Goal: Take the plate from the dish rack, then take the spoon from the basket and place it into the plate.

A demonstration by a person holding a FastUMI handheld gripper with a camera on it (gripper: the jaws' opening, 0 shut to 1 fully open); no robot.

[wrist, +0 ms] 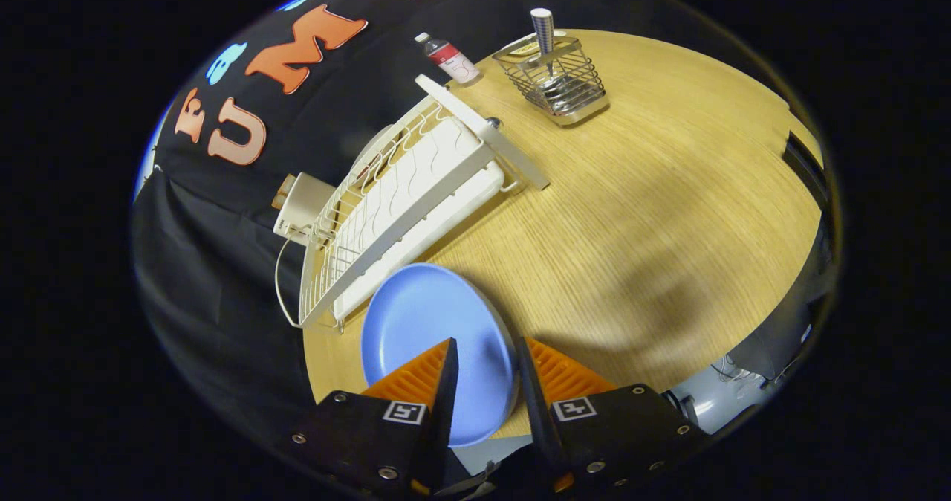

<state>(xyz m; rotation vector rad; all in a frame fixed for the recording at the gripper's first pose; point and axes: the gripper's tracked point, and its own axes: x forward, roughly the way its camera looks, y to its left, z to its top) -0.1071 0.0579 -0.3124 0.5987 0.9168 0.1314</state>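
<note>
Currently we see the tool (487, 352) clenched on the blue plate (427, 322), one finger on each side of its rim. The plate sits just beside the white dish rack (401, 204), over the tabletop (631, 211). Well beyond the rack, the spoon (544, 36) stands in the wire basket (553, 77).

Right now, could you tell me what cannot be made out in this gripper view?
- Plate: its near rim lies behind the fingers; whether the jaws of the gripper press it is unclear.
- Spoon: its bowl is masked by the wire basket.
- Bottle: label too small to read.
- Dish rack: its far side is hidden by its own wires.
- White box behind the rack: partly covered.
</note>
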